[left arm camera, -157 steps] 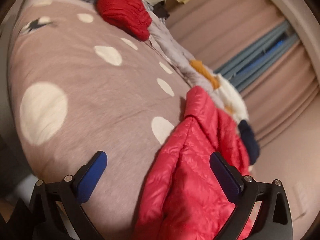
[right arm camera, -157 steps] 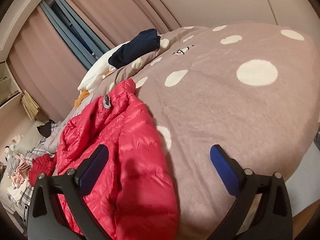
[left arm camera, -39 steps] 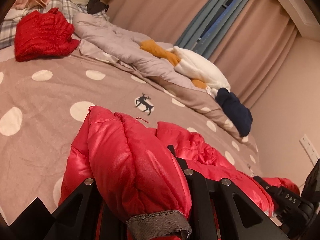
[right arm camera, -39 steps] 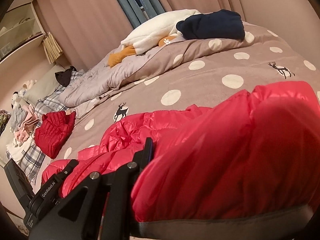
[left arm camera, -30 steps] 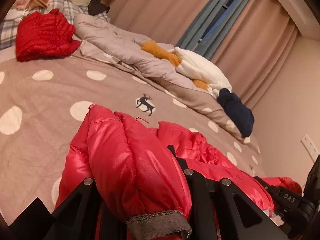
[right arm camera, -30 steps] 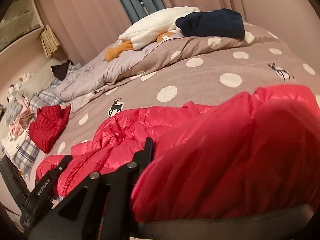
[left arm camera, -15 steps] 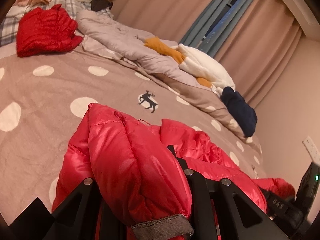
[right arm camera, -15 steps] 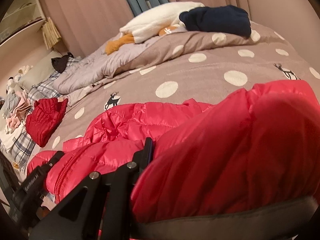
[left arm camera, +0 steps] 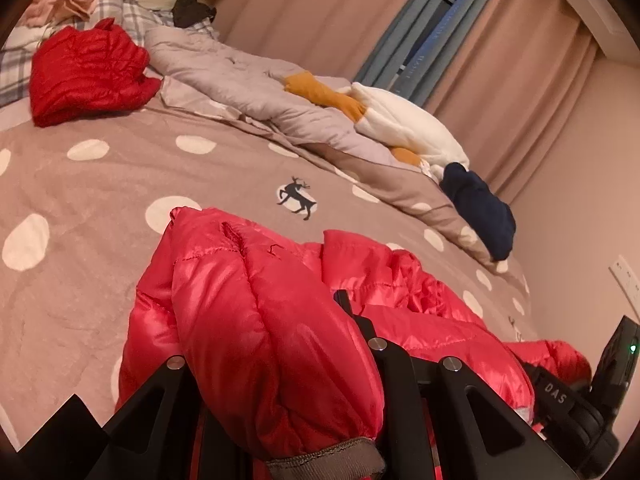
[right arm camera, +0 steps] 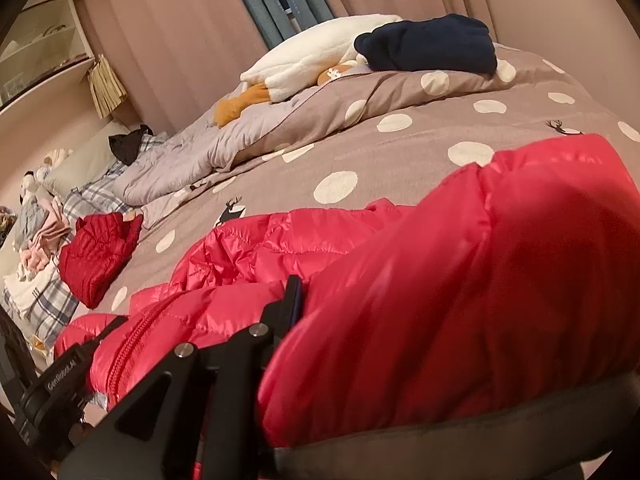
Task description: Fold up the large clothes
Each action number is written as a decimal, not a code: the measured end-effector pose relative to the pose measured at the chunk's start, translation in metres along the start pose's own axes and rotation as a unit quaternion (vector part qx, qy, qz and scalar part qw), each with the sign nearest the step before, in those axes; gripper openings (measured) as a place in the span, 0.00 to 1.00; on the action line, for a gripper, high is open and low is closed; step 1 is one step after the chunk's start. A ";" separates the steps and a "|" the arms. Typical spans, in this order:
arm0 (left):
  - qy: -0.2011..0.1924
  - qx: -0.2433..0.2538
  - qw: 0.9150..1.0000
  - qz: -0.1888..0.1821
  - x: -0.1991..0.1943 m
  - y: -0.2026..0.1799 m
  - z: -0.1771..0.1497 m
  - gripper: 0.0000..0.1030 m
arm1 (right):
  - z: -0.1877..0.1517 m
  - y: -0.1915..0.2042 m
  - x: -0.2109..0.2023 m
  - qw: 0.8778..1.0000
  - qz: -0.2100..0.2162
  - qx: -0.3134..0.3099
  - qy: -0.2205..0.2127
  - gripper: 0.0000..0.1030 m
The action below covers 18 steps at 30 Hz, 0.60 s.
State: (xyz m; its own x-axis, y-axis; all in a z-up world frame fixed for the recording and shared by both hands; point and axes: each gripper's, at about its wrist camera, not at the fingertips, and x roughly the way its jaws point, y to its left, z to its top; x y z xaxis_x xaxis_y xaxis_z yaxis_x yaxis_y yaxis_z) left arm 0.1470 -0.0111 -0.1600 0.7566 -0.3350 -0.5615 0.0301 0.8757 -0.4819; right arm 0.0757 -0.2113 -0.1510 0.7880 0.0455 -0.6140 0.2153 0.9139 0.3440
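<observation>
**Left wrist view: both sleeves clamped, jacket slack between**

Left wrist view: the left gripper (left arm camera: 280, 360) is seen closed on a sleeve (left arm camera: 272, 340) of the red jacket (left arm camera: 400, 280), grey cuff (left arm camera: 324, 458) nearest the lens. In the right wrist view the right gripper (right arm camera: 304, 320) is likewise closed on the other sleeve (right arm camera: 460, 280); only one finger (right arm camera: 294, 300) shows, the rest hidden by fabric.

Jacket body is noted lying crumpled on the near edge of the dotted duvet (left arm camera: 100, 200), zip (right arm camera: 136, 344) running toward the left gripper. Long axis is judged to run left–right, sleeve to sleeve, between the two grippers; each is equally near its own end. Body lies ahead of and inward from each gripper.

Judgement: fabric between the grips is slack, so the coming move likely depends on the grippers being drawn apart along that axis before any fold.

A folded red garment (left arm camera: 84, 72) sits far left.
</observation>
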 end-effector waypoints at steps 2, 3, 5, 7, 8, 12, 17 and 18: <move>0.007 -0.005 1.000 -0.003 0.001 0.003 0.001 0.15 | -0.002 0.002 -0.002 1.000 -0.001 0.001 -0.005 0.18; 0.010 -0.009 1.000 -0.007 0.002 0.005 0.002 0.15 | -0.002 0.003 -0.002 1.000 -0.003 0.001 -0.007 0.18; 0.020 -0.022 0.999 -0.013 0.004 0.009 0.004 0.15 | -0.003 0.003 -0.003 1.000 -0.006 0.006 -0.013 0.18; 0.028 -0.035 0.999 -0.019 0.005 0.012 0.006 0.15 | -0.004 0.003 -0.002 1.000 -0.010 0.016 -0.015 0.19; 0.031 -0.039 0.999 -0.021 0.005 0.013 0.007 0.15 | -0.003 0.005 -0.002 1.000 -0.012 0.019 -0.017 0.19; 0.035 -0.031 0.999 -0.014 0.004 0.010 0.007 0.15 | -0.004 0.005 -0.001 0.999 -0.017 0.027 -0.024 0.20; 0.038 -0.016 0.999 -0.008 0.004 0.007 0.006 0.15 | -0.006 0.006 0.002 0.999 -0.021 0.036 -0.031 0.22; 0.042 -0.023 0.999 -0.009 0.006 0.009 0.006 0.15 | -0.006 0.007 0.002 0.999 -0.024 0.034 -0.033 0.22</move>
State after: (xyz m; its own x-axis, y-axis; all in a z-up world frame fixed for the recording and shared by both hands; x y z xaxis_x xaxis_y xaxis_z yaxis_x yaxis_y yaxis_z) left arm 0.1555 -0.0032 -0.1634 0.6985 -0.3801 -0.6063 0.0120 0.8534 -0.5211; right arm 0.0754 -0.2022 -0.1541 0.8114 -0.0267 -0.5839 0.2909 0.8849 0.3638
